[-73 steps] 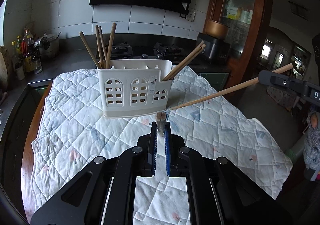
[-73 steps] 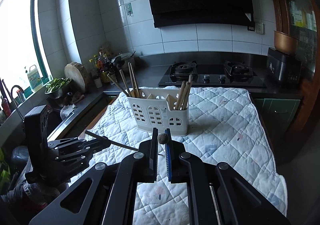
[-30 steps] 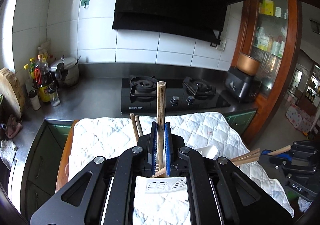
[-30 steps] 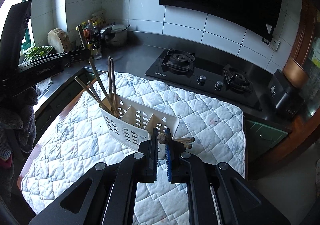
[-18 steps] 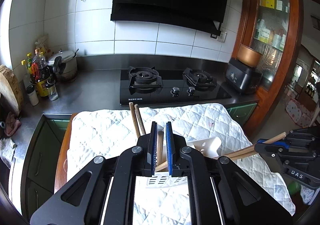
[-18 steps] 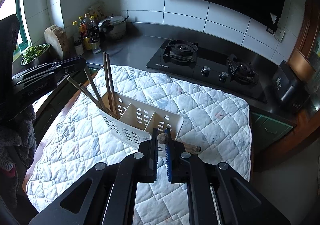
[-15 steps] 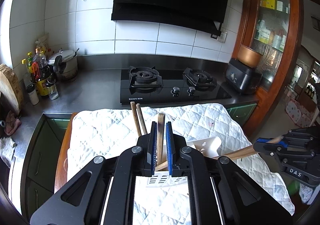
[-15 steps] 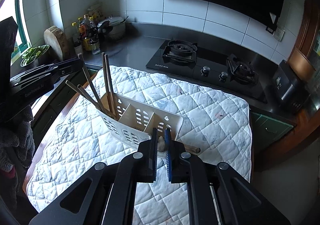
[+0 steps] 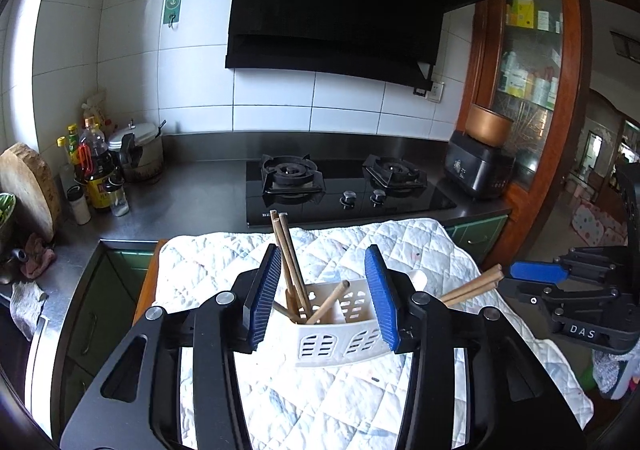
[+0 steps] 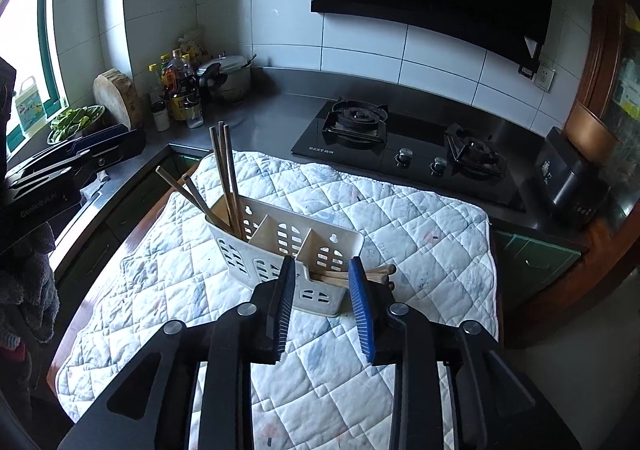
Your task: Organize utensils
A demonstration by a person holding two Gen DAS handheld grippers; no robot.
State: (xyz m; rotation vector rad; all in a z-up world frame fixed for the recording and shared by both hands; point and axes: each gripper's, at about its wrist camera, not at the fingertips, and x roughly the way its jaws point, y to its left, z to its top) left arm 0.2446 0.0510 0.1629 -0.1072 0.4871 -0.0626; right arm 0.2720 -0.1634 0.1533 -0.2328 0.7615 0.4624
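Observation:
A white slotted utensil holder (image 9: 340, 338) (image 10: 276, 246) stands on a quilted cloth (image 9: 320, 402) (image 10: 400, 217). Several wooden chopsticks (image 9: 286, 250) (image 10: 224, 165) stand in its left compartment, one (image 9: 328, 302) leaning there. More chopsticks (image 9: 472, 288) (image 10: 360, 276) lean out of its low right compartment. My left gripper (image 9: 322, 298) is open and empty above the holder's left end. My right gripper (image 10: 322, 304) is open and empty above the low right compartment. Each gripper shows in the other's view: the right one (image 9: 560, 286), the left one (image 10: 80, 157).
A black gas hob (image 9: 344, 189) (image 10: 408, 145) lies behind the cloth. Bottles (image 9: 96, 173) and a pot (image 10: 228, 77) stand on the counter at left, with a wooden block (image 10: 116, 95). A dark appliance (image 9: 478, 169) sits at right.
Both grippers have opened. The left one's chopstick now stands in the holder's left compartment; the right one's chopstick lies with the others in the low right compartment.

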